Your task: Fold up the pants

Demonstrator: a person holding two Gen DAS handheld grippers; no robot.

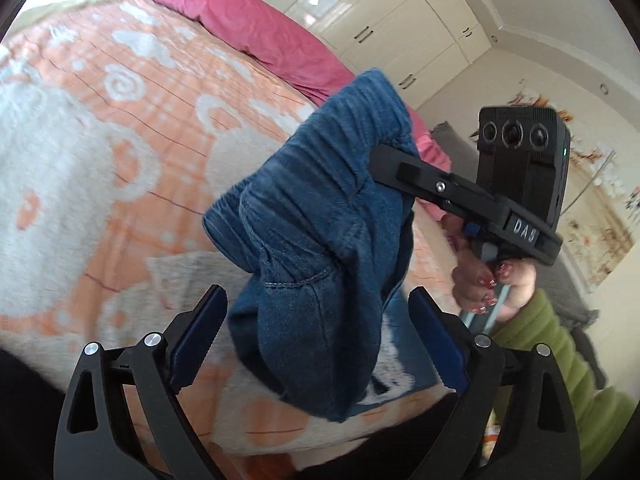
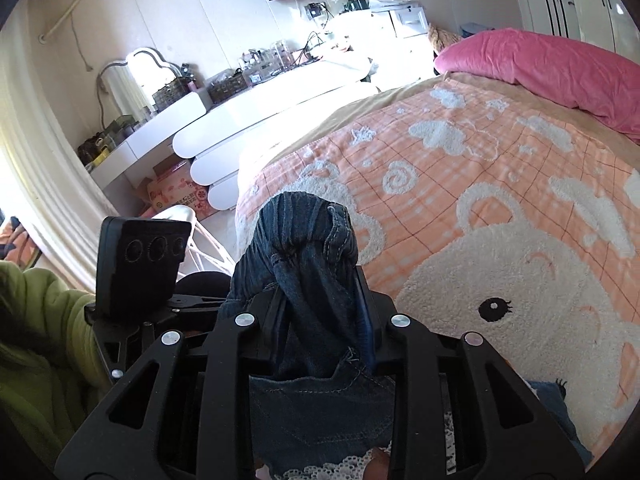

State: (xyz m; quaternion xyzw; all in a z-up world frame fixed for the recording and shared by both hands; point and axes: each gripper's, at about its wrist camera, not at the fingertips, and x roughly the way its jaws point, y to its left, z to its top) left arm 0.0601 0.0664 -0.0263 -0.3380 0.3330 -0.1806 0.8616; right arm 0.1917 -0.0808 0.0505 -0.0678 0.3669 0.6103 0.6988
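Above a bed (image 2: 500, 152) with an orange blanket, the right tool (image 2: 320, 312) lifts the denim pants (image 1: 320, 248) clamped by their bunched waistband while the left tool (image 1: 316, 328) gapes empty around the hanging cloth, likely needing its own hold to spread them flat.

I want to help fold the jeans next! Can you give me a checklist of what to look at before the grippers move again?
1. Right gripper shut on the blue denim pants: ok.
2. Left gripper open, pants hanging between its fingers, not pinched: ok.
3. Pants lifted off the orange fleece blanket with white bear pattern: partly; the lower end cannot be seen.
4. Pants flat and smooth: not ok, bunched.
5. Room on the blanket to lay them out: ok.
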